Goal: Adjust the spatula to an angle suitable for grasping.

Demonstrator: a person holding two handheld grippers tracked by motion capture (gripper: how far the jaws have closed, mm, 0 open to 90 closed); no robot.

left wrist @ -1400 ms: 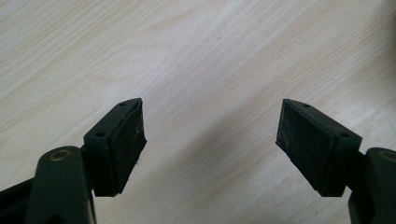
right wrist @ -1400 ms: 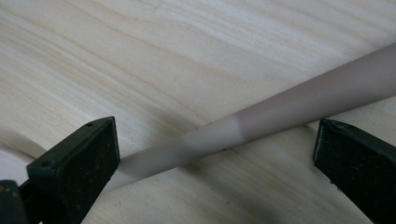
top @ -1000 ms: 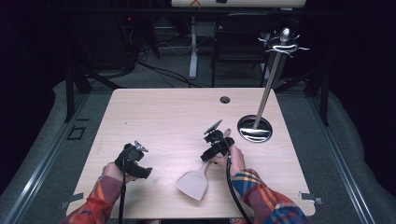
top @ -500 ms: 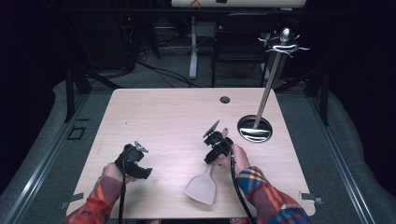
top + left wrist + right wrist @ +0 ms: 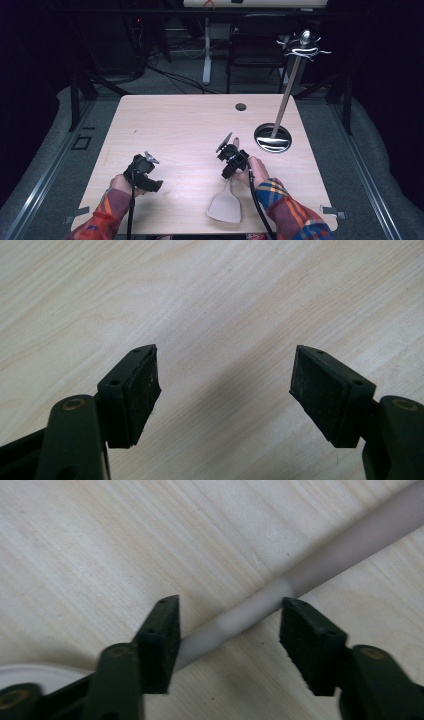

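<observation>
While both hands rest on the bench, items as follows. Spatula: pale, flat on bench near front edge, blade toward person, handle running up toward right tool. Right tool, held in right hand: jaws apart, set either side of spatula handle w/ gaps both sides in right gripper view, not clamped; handle lies diagonally across woodgrain betw. the pads. Left tool, in left hand: front-left of bench, well apart from spatula; left gripper view shows jaws wide, bare wood betw. pads, holding nothing. Stand: thin pole tilted, rising from round shiny base at bench right, just beyond right tool; hooks at top. Small round hole near bench far edge. Sleeves: plaid, both arms.
</observation>
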